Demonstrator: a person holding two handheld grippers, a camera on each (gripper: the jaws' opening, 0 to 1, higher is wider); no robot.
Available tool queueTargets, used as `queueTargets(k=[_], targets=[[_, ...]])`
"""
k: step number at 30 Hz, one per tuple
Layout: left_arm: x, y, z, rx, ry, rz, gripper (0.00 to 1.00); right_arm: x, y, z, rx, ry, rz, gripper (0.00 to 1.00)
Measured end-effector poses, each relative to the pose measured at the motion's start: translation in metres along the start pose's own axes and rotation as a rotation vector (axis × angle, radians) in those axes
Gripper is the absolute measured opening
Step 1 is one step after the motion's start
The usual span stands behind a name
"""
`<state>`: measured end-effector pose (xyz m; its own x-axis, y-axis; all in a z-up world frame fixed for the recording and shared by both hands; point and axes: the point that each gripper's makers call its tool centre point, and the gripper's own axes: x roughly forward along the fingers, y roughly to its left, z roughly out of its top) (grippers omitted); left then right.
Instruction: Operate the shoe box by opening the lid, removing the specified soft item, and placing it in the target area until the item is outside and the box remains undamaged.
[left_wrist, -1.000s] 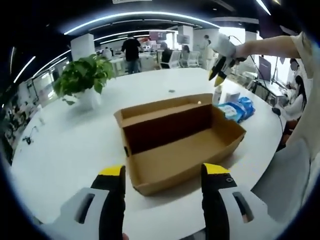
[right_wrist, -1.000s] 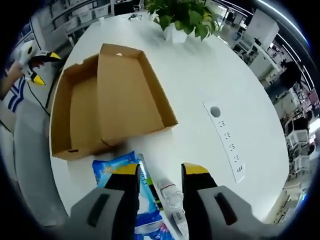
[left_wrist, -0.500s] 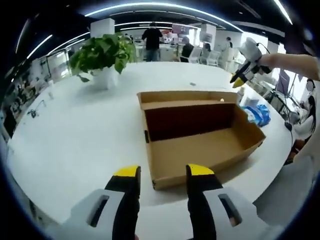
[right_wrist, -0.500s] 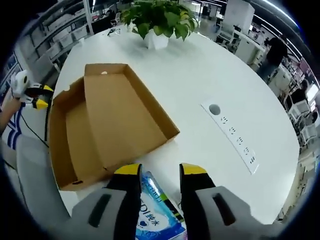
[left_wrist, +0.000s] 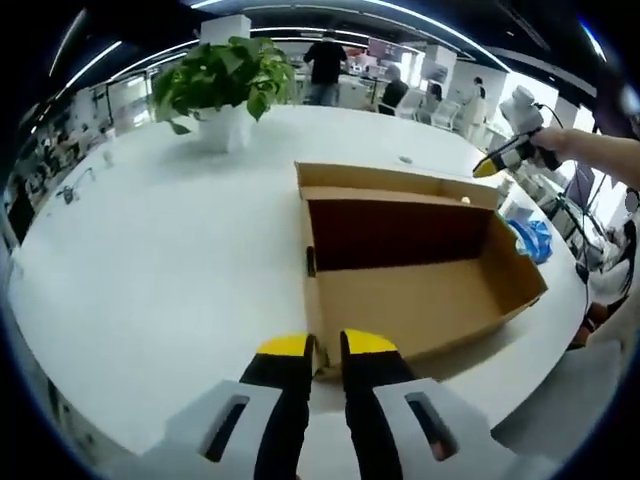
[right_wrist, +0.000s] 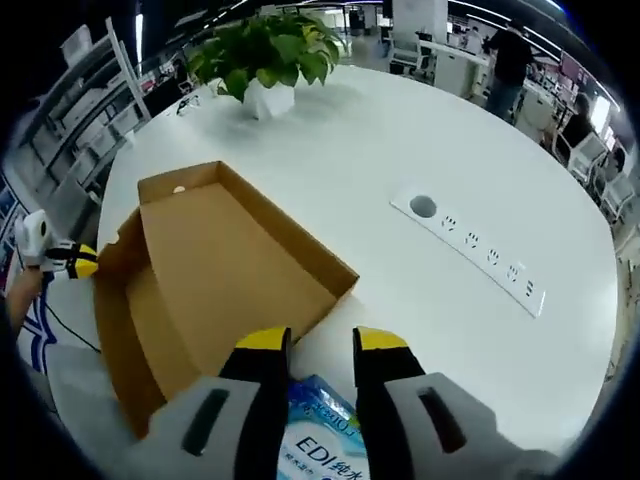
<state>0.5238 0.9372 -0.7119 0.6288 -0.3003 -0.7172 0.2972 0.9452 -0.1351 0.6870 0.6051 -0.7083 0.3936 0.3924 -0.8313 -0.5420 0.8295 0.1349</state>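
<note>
Cardboard, plain brown, makes up the open shoe box (left_wrist: 420, 270) lying on the white table (left_wrist: 150, 260) at the centre right of the left gripper view; its inside looks bare, and its lid (left_wrist: 385, 182) folds back along the far edge. The left gripper (left_wrist: 326, 348) rises from the bottom centre of that view, its yellow-tipped jaws drawn close with only a thin gap and nothing between them, just before the near corner of the box. At the upper right, the right gripper (left_wrist: 497, 163) is held above the far end of the box. A potted plant (left_wrist: 226, 82) stands at the upper left.

In the right gripper view the right gripper (right_wrist: 318, 343) sits at the bottom centre, jaws fairly narrow, with a blue wipes pack (right_wrist: 318, 440) lying between and under them; whether they grip it I cannot tell. The box (right_wrist: 215, 275) lies at centre left, and a power strip (right_wrist: 470, 245) is set into the table at the right.
</note>
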Motion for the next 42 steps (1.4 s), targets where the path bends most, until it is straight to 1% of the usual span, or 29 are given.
queueTargets(k=[3,7,10,16,17,19,24,27,31,38,42], targets=[[0.001,0.003,-0.001,-0.006,0.007,0.008,0.03,0.009,0.000,0.002,0.020,-0.003,-0.007,0.21],[0.001,0.004,-0.002,-0.034,0.010,0.003,0.02,0.020,-0.004,0.003,0.063,-0.001,-0.024,0.20],[0.002,0.004,-0.003,-0.052,0.008,0.002,0.02,0.028,-0.005,0.002,0.111,0.005,-0.029,0.19],[0.002,0.004,-0.003,-0.069,0.004,0.002,0.02,0.037,-0.004,0.001,0.149,0.007,-0.025,0.14],[0.002,0.004,-0.003,-0.068,0.004,0.002,0.02,0.038,-0.004,0.001,0.161,0.008,-0.023,0.12],[0.002,0.005,-0.003,-0.069,0.003,0.001,0.02,0.039,-0.003,0.002,0.213,0.001,-0.012,0.10],[0.002,0.004,-0.003,-0.078,-0.005,-0.005,0.02,0.038,-0.005,0.000,0.230,0.003,-0.033,0.07],[0.002,0.005,-0.003,-0.102,-0.013,-0.014,0.02,0.037,-0.005,0.000,0.217,0.004,-0.048,0.06],[0.002,0.004,-0.003,-0.099,-0.016,-0.014,0.02,0.033,-0.006,0.002,0.225,-0.003,-0.066,0.04],[0.002,0.003,-0.003,-0.112,-0.022,-0.018,0.01,0.024,-0.005,0.004,0.264,-0.014,-0.068,0.02],[0.002,0.003,-0.003,-0.108,-0.022,-0.016,0.01,0.018,-0.004,0.006,0.269,-0.020,-0.068,0.02]])
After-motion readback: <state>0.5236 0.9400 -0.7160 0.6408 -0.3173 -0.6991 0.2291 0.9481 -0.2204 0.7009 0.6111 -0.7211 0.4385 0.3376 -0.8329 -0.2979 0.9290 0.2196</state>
